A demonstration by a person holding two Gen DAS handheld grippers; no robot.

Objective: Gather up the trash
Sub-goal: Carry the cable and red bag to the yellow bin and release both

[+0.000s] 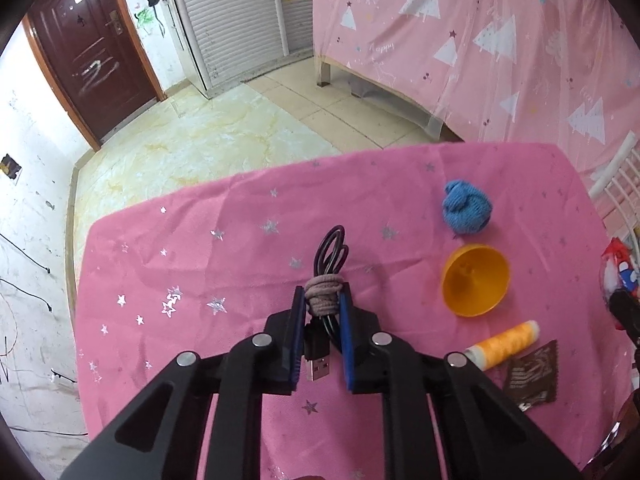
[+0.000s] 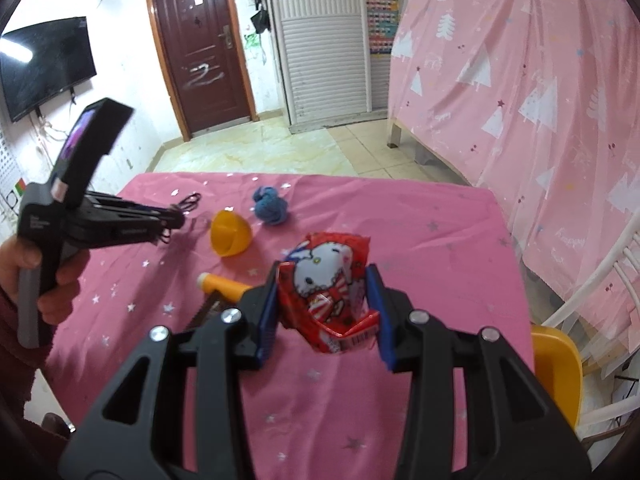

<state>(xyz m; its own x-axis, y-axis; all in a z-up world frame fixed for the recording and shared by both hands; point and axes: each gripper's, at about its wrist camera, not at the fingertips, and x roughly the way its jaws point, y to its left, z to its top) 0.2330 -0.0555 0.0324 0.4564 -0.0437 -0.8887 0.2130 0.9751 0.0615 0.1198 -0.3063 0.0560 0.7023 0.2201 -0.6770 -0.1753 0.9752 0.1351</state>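
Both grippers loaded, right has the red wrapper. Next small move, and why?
Probably carry the right gripper off the pink table toward a bin; none is in view. It is shut on the red snack wrapper, held clear above the cloth, so that trash is ready to drop.

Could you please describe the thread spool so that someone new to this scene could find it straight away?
Start at the pink star-print tablecloth and find the orange cup lying on its side. Nearer the camera lies the thread spool, beside a dark brown sachet. It alone is a cylinder wound in glossy orange thread.
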